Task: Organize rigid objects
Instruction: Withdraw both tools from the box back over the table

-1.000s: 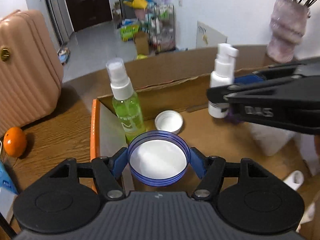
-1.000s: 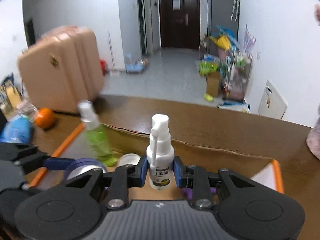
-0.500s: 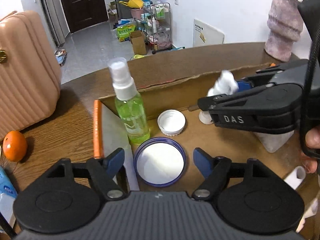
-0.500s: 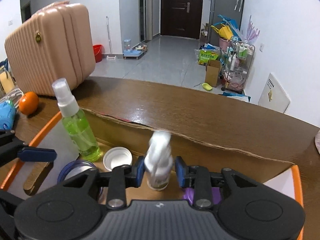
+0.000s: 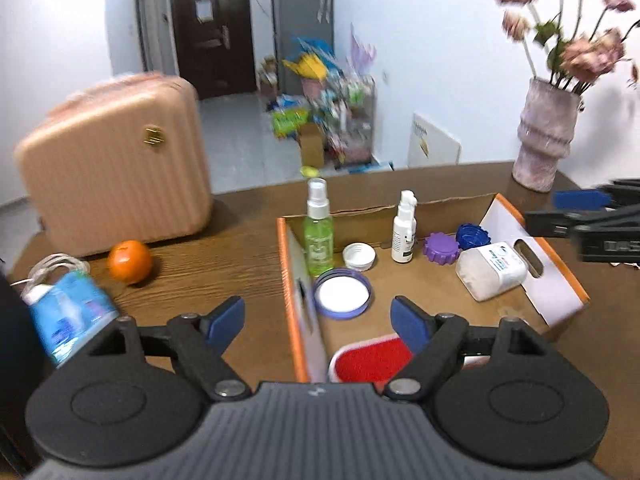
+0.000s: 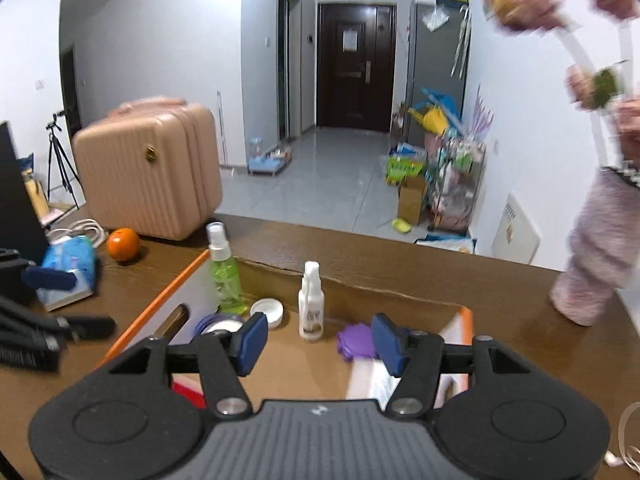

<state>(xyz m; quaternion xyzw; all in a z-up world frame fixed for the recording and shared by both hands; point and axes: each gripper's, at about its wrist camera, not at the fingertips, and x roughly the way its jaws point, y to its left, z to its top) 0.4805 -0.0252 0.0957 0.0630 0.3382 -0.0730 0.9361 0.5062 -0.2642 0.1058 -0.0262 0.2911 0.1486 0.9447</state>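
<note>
A cardboard box [image 5: 440, 300] lies open on the wooden table. In it stand a green spray bottle [image 5: 318, 232] and a small white spray bottle [image 5: 405, 227]; a blue-rimmed lid [image 5: 342, 293], a white cap [image 5: 359, 256], a purple cap [image 5: 441, 247], a blue cap [image 5: 473, 235], a lying white jar [image 5: 491, 271] and a red item [image 5: 370, 360] lie in it too. My left gripper [image 5: 319, 320] is open and empty, above the box's near left edge. My right gripper [image 6: 319, 342] is open and empty, drawn back from the white spray bottle [image 6: 311, 307].
An orange [image 5: 130, 261], a blue tissue pack [image 5: 66, 314] and a white cable [image 5: 52, 266] lie left of the box. A pink suitcase [image 5: 116, 168] stands behind them. A vase of flowers [image 5: 546, 148] stands at the table's far right.
My left gripper let go of the blue-rimmed lid and pulled back. My right gripper set the white spray bottle down in the box, opened and pulled back.
</note>
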